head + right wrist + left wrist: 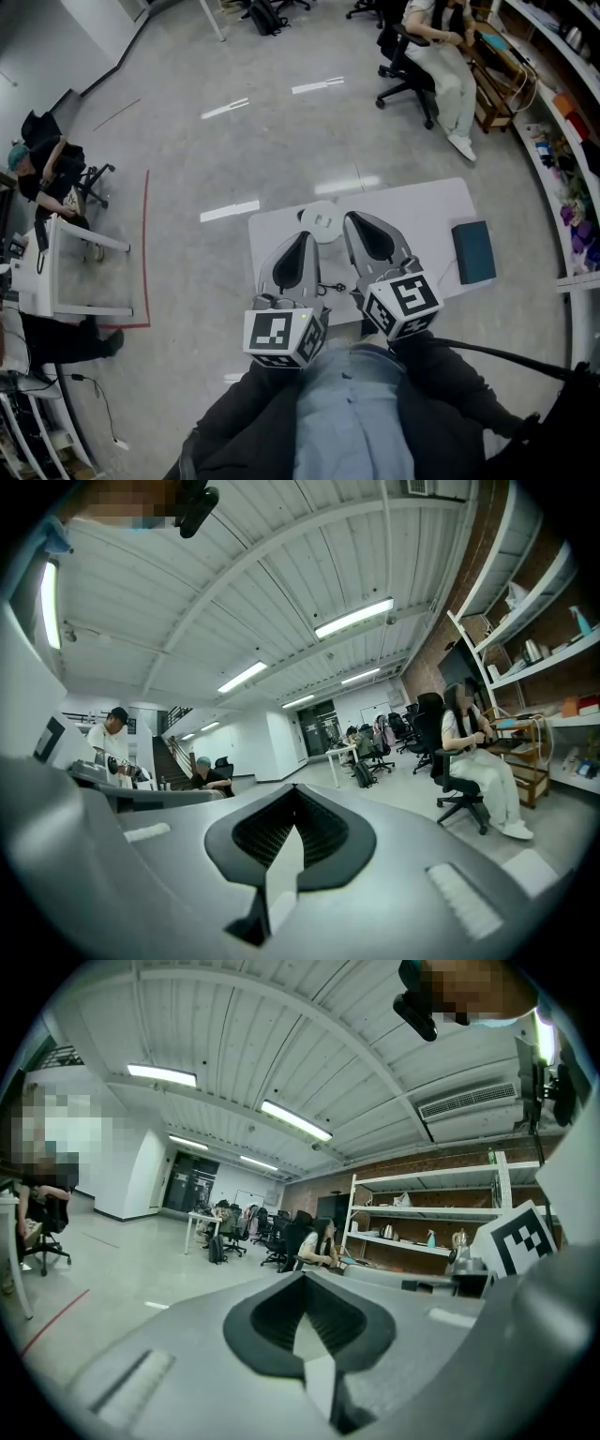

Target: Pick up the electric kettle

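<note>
A white table stands in front of me. On its far left part lies a round white object, seen from above and partly hidden by my grippers; I cannot tell whether it is the kettle or its base. My left gripper hovers just in front of it, jaws together and empty. My right gripper hangs beside it to the right, also shut and empty. Both gripper views look level across the room: the left gripper and the right gripper each show closed jaws and no kettle.
A teal box lies at the table's right end, and a small black item between the grippers. A person sits on an office chair beyond the table. Shelves line the right wall; a desk stands left.
</note>
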`<state>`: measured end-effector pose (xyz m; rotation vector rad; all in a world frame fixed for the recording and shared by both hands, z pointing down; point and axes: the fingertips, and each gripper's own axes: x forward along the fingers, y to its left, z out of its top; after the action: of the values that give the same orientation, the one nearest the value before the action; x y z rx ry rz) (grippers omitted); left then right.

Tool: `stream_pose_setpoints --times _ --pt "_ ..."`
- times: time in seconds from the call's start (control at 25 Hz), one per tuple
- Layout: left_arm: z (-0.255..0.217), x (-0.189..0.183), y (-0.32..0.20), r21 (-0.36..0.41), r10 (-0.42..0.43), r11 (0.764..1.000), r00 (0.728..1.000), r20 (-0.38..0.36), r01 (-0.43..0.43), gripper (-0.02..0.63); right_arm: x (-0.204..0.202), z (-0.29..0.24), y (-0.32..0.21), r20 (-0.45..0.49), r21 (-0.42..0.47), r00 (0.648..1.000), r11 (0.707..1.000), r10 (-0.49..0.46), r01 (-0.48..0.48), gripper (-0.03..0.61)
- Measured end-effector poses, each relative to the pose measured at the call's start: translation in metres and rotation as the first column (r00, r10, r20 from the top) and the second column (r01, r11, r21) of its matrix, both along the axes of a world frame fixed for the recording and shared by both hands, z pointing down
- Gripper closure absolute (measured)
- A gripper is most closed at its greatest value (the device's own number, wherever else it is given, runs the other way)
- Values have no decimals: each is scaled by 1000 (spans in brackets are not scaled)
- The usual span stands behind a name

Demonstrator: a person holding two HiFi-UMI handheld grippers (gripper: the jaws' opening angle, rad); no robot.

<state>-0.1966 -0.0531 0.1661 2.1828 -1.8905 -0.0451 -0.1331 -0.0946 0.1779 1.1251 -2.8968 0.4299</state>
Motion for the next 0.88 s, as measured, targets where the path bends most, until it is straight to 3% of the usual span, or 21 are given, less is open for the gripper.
stream_pose_setpoints --times 0.36,0.56,0.72,0.88 --pt "29 -27 -2 -98 54 994 998 -28 -56 609 -15 41 3 -40 -81 996 993 81 -84 552" --pt "63 -36 -1 -178 89 979 995 -46 -96 609 -27 78 3 -73 -145 991 982 109 -119 552" --pt "95 -39 -2 -197 138 969 988 -62 -148 609 -30 108 5 -70 -183 988 972 137 -148 552" --pt "134 -47 -7 -250 129 957 988 -79 -145 609 -29 148 10 -80 -232 983 956 165 -179 552"
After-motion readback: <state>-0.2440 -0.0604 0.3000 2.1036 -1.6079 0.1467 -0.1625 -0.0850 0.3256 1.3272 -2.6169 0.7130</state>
